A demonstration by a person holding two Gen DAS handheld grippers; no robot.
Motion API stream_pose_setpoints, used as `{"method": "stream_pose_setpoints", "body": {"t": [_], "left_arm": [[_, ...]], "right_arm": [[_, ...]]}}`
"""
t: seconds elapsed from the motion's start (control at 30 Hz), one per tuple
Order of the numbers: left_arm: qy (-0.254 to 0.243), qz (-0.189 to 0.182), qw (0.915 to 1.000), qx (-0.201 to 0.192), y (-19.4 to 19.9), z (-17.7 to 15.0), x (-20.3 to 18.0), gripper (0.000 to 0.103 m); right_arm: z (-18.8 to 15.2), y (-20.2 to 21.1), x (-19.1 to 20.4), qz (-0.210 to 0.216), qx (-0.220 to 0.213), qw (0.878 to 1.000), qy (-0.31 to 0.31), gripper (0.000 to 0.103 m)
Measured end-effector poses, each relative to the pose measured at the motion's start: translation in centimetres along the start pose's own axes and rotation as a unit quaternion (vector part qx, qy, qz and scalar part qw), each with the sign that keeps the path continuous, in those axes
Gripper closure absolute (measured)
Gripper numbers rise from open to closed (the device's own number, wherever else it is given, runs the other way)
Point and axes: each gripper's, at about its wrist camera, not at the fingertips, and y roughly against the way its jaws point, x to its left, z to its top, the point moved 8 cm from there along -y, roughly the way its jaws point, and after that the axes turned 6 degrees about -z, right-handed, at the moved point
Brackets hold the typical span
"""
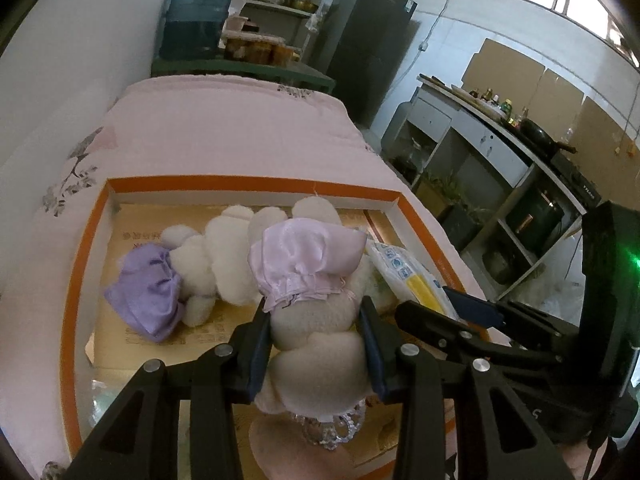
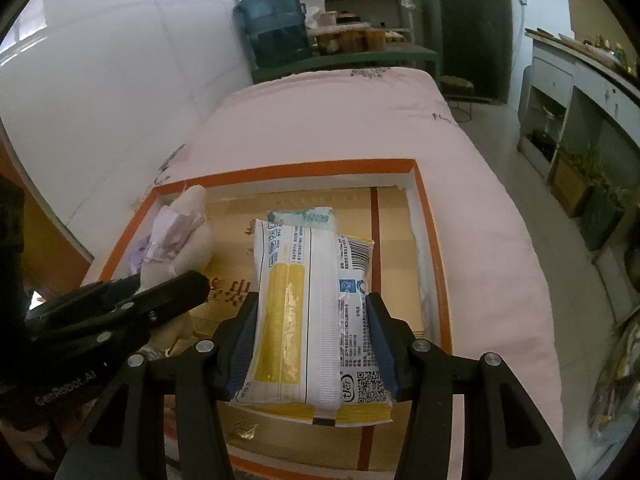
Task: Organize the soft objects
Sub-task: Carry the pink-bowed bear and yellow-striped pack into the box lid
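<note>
Over the orange box, left gripper clamps a plush toy (right gripper grips a packet).

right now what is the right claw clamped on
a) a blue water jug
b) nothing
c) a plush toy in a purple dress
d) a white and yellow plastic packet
d, since the right claw has its pads pressed against both sides of the white and yellow packet above the orange-rimmed box, while the plush toy in the pink dress sits in the left claw.
</note>
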Motion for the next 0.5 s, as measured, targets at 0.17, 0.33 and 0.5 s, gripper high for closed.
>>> {"method": "stream_pose_setpoints", "body": {"t": [0.17, 0.33, 0.5], "left_arm": [[0.007, -0.002, 1.0, 0.007, -0.7, -0.2, 0.4, 0.061], [0.014, -0.006, 0.9998, 0.011, -1.1, -0.4, 0.8, 0.061], [0.018, -0.01, 0.9997, 0.014, -1.4, -0.5, 1.2, 0.058]], "right_arm": [[-0.1, -0.4, -0.2, 0.0, 0.001, 1.0, -0.002, 0.05], [-0.1, -0.5, -0.3, 0.0, 0.002, 1.0, -0.002, 0.05], [-0.3, -0.6, -0.3, 0.0, 0.003, 1.0, -0.001, 0.049]]}}
